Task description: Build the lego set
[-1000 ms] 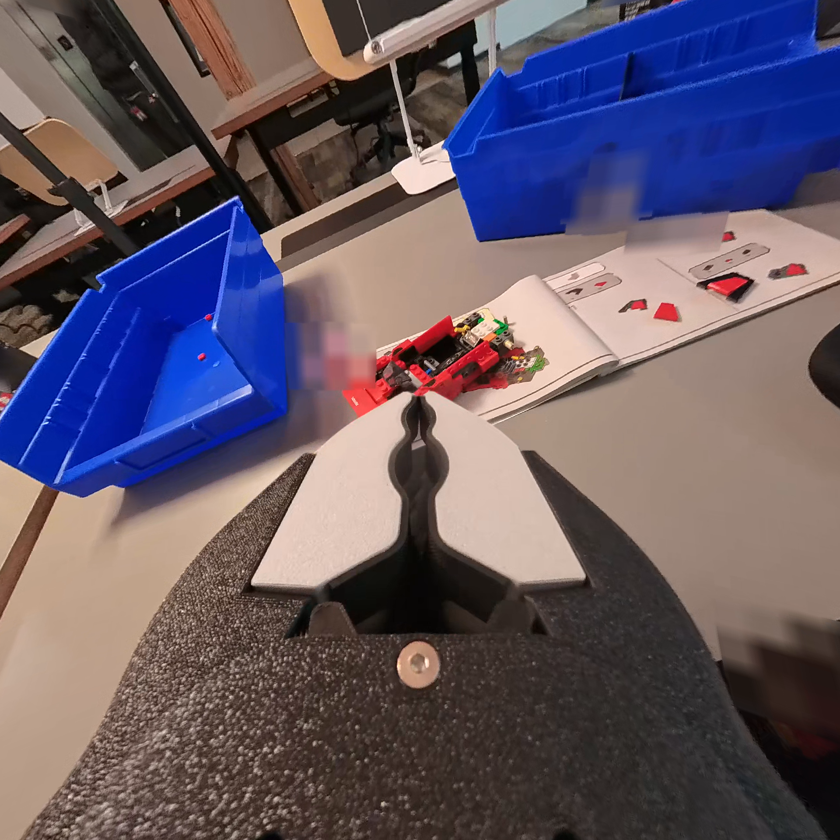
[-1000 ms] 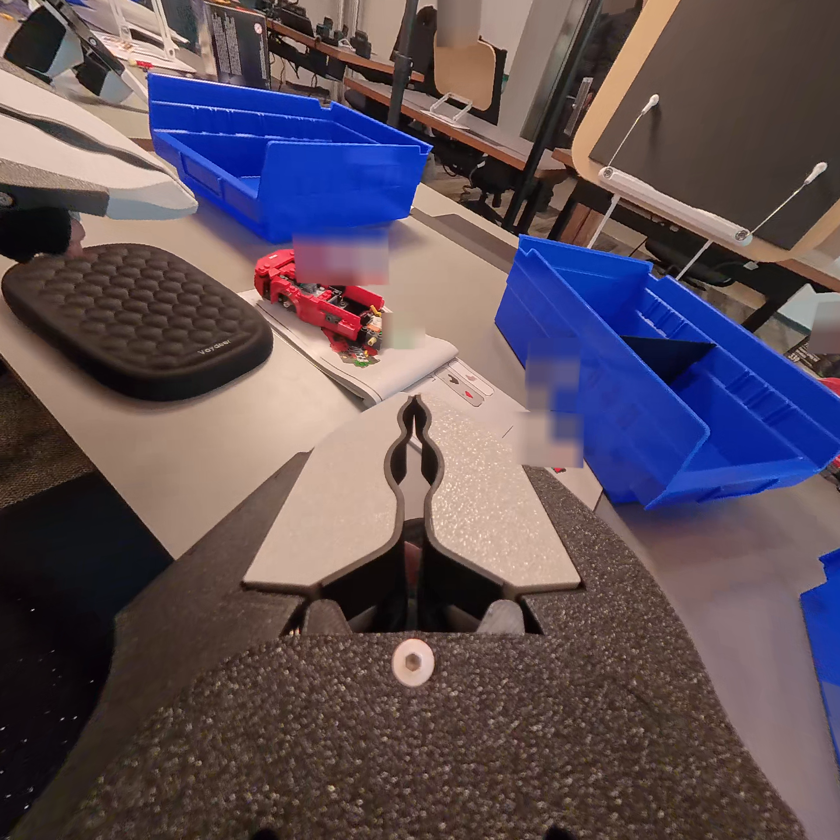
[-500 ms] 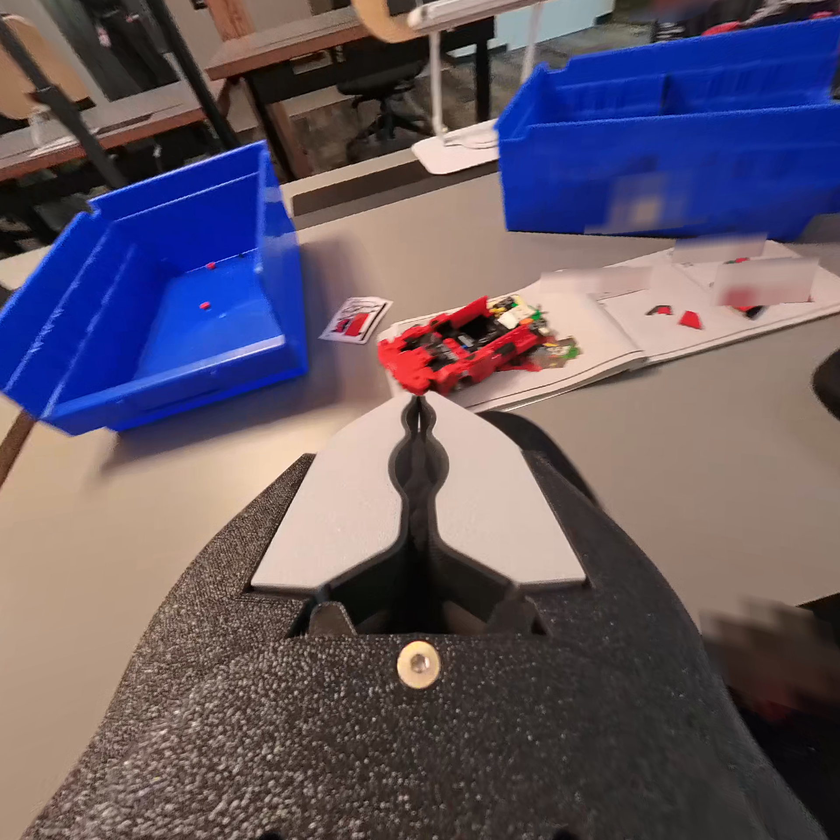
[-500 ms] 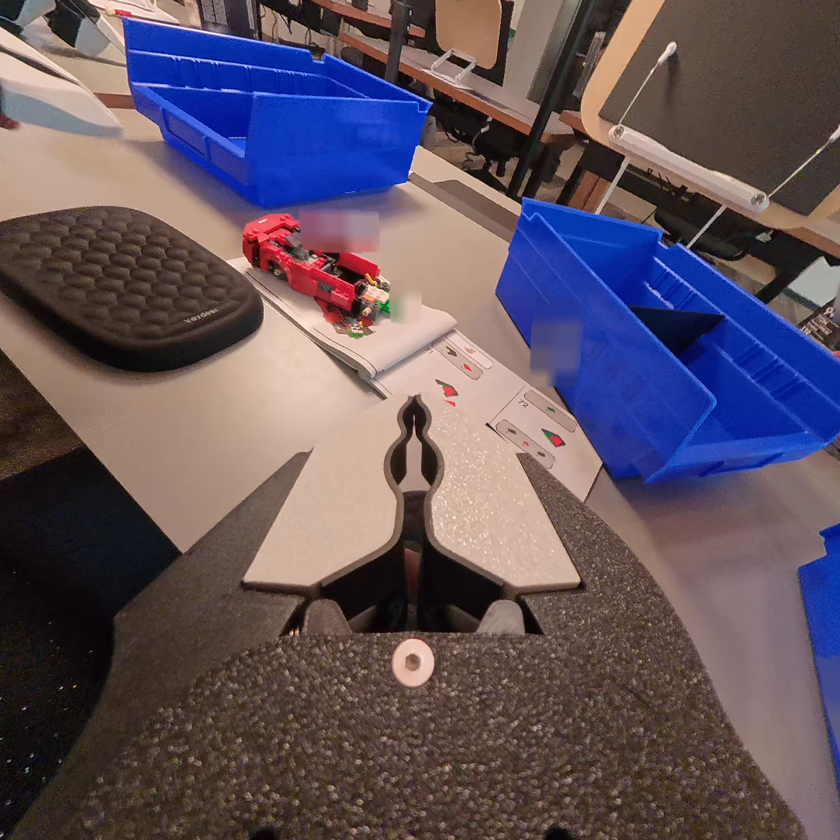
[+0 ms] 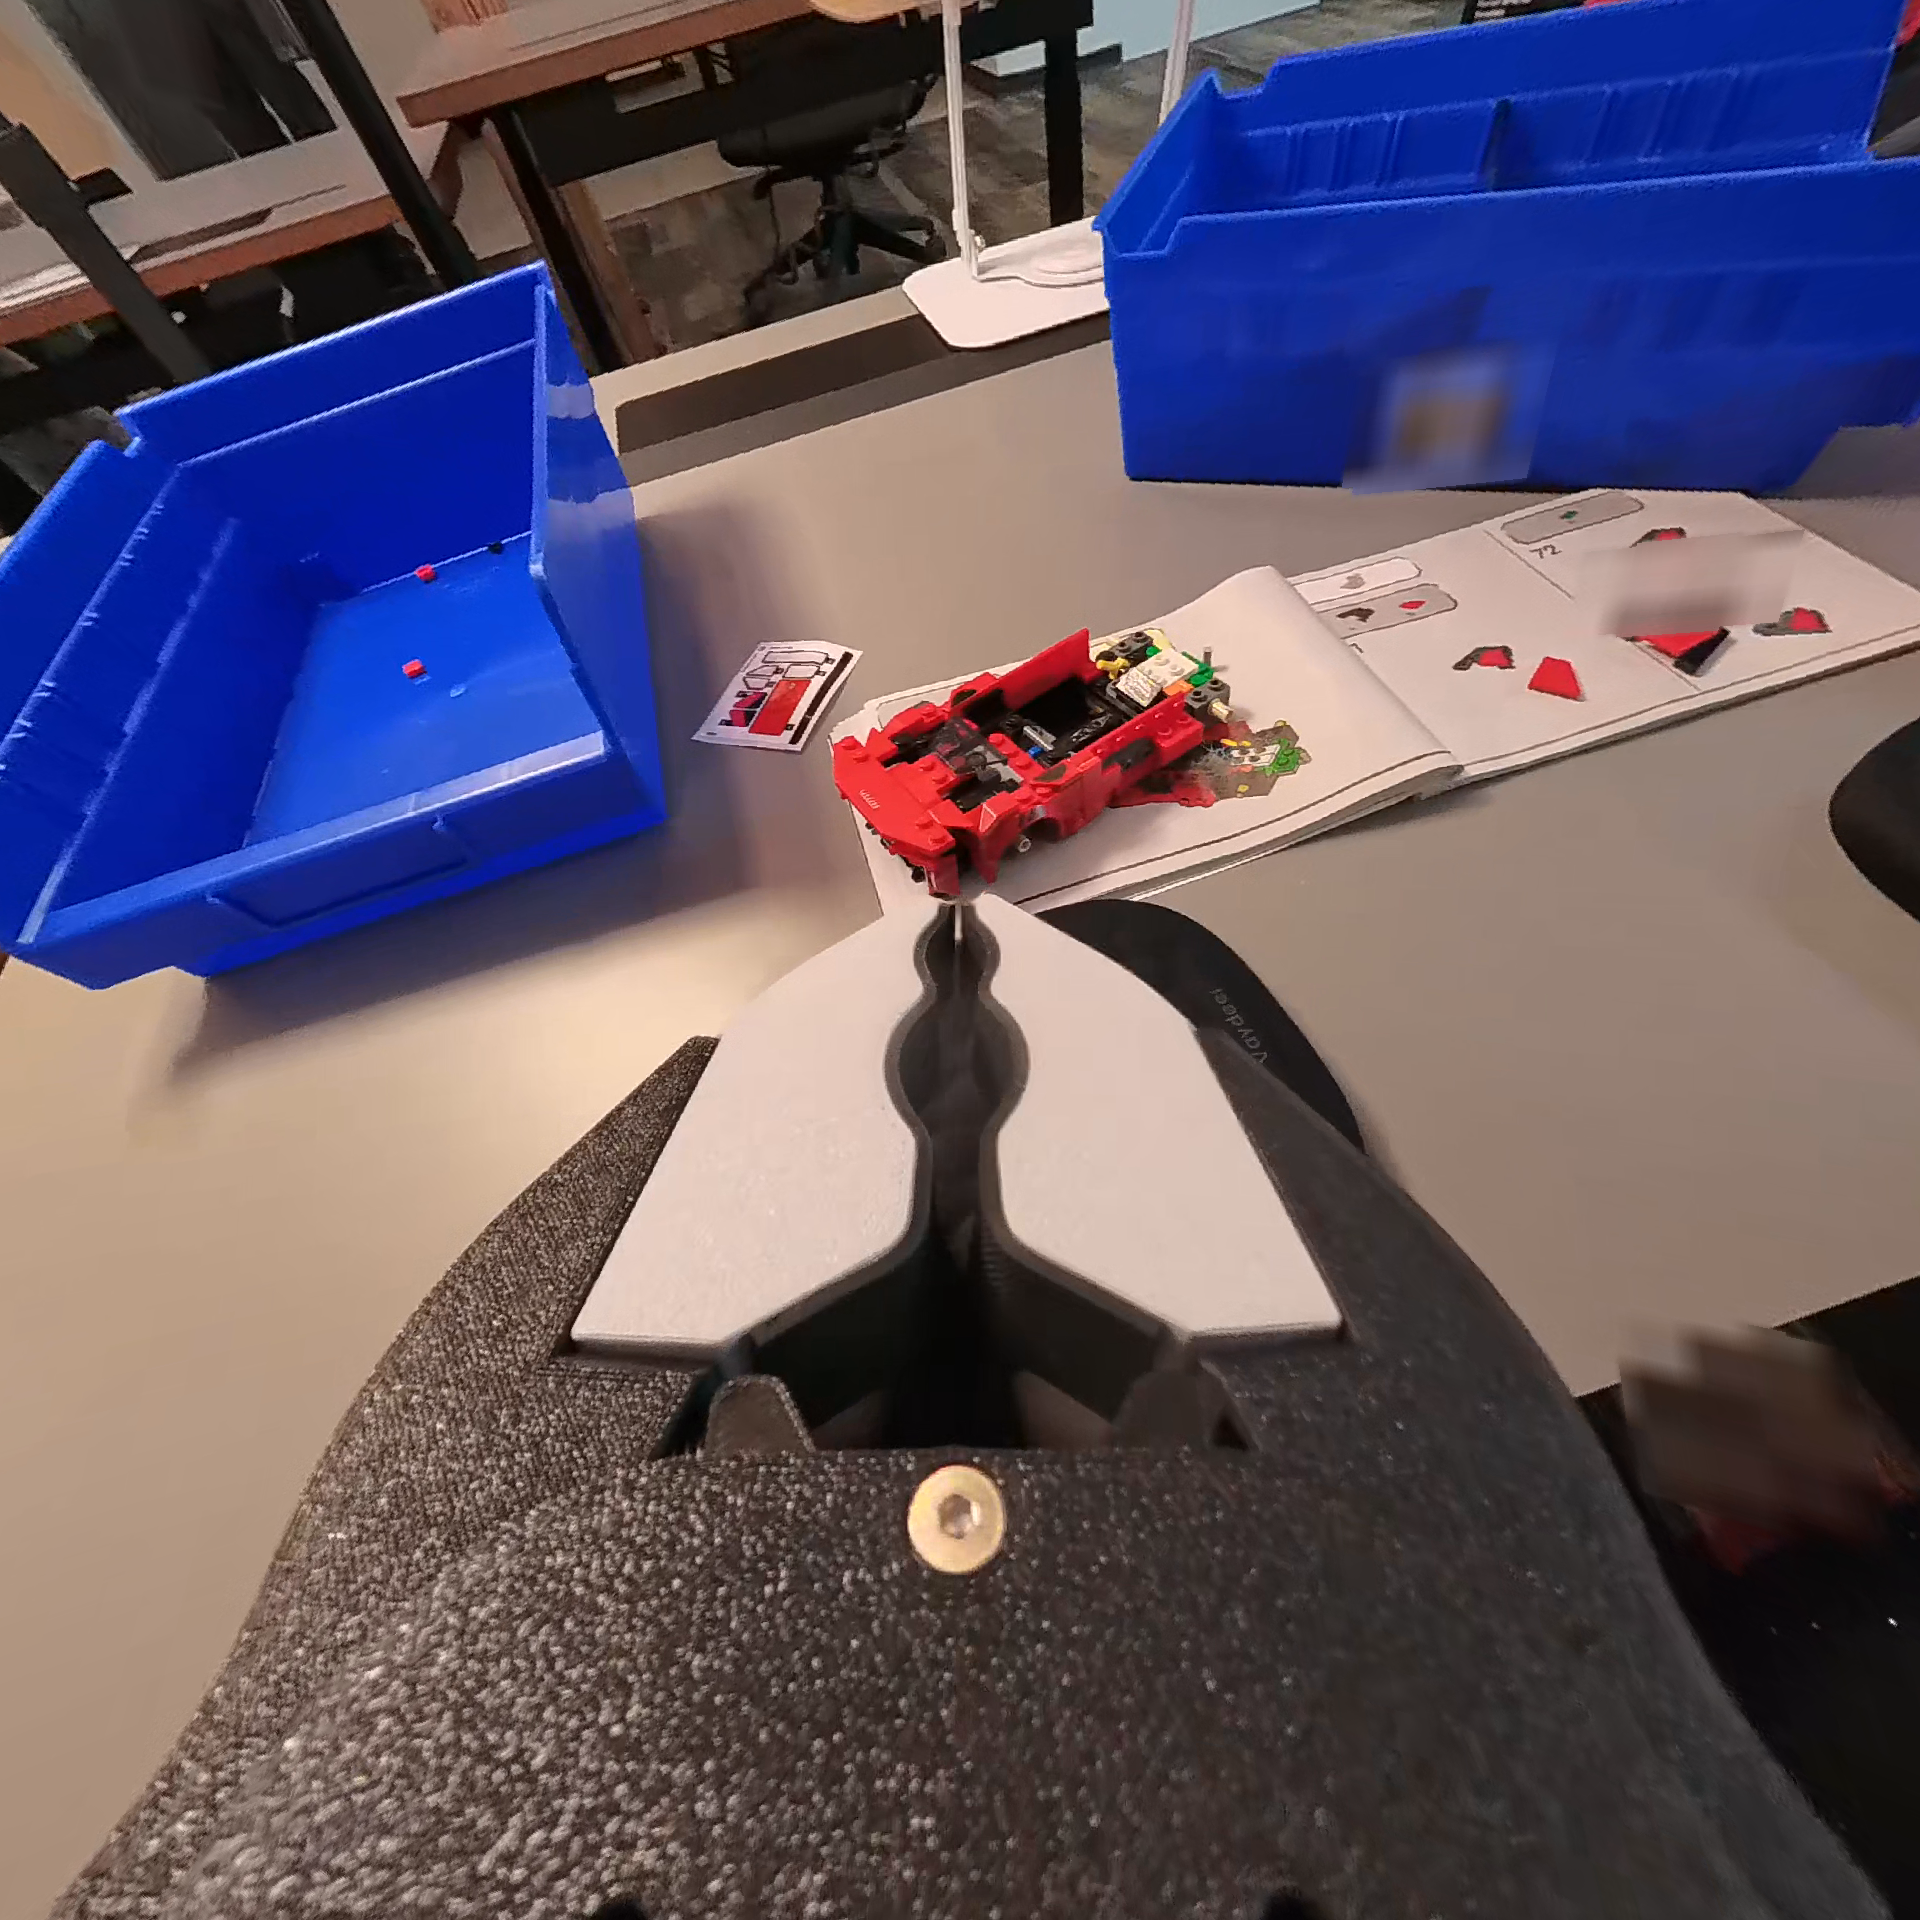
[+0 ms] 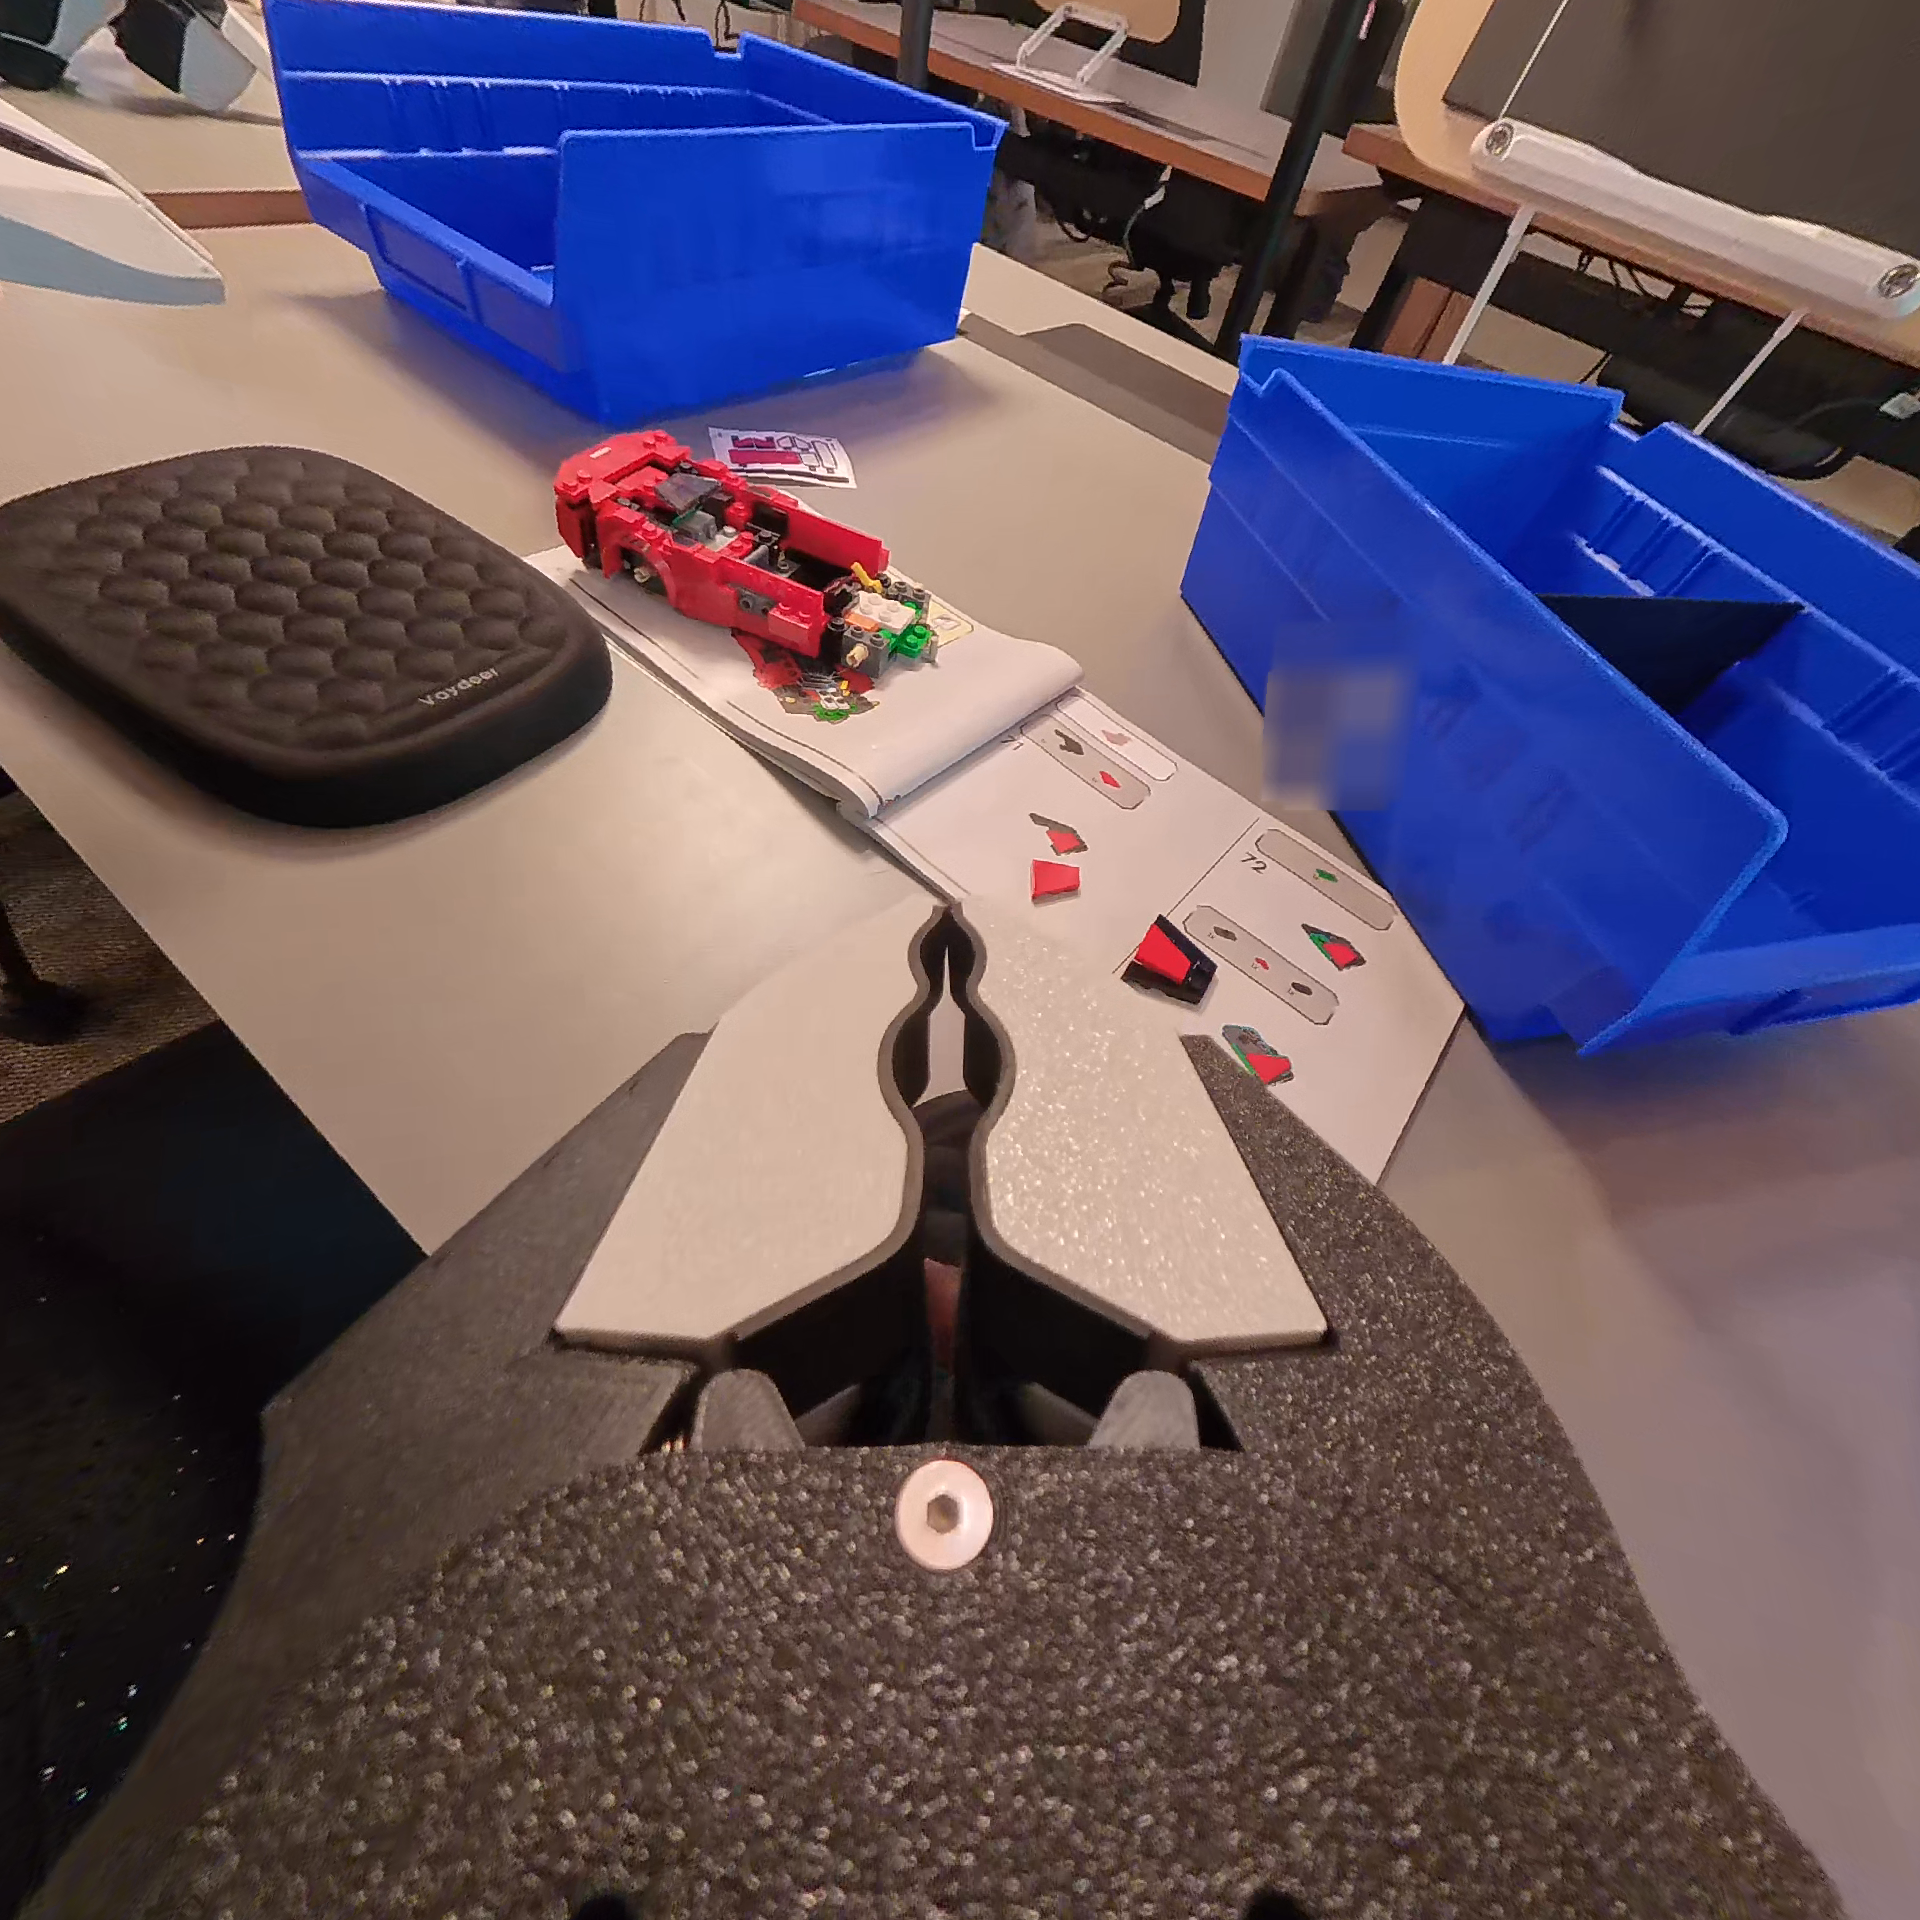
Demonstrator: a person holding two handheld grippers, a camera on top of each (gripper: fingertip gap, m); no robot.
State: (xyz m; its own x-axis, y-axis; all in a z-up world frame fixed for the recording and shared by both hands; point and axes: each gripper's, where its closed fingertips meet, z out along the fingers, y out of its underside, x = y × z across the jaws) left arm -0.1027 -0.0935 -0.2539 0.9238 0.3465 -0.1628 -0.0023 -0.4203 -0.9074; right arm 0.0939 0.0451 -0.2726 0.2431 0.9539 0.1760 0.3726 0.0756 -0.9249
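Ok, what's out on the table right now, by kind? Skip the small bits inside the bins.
Blue bins: 2
Part-built red Lego car: 1
Open instruction booklet: 1
Sticker sheet: 1
Black wrist rest: 1
Loose bricks on the booklet: 2
Total: 8

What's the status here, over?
Left gripper and right gripper shut, empty. Red lego car on manual, untouched. Nothing blocking.
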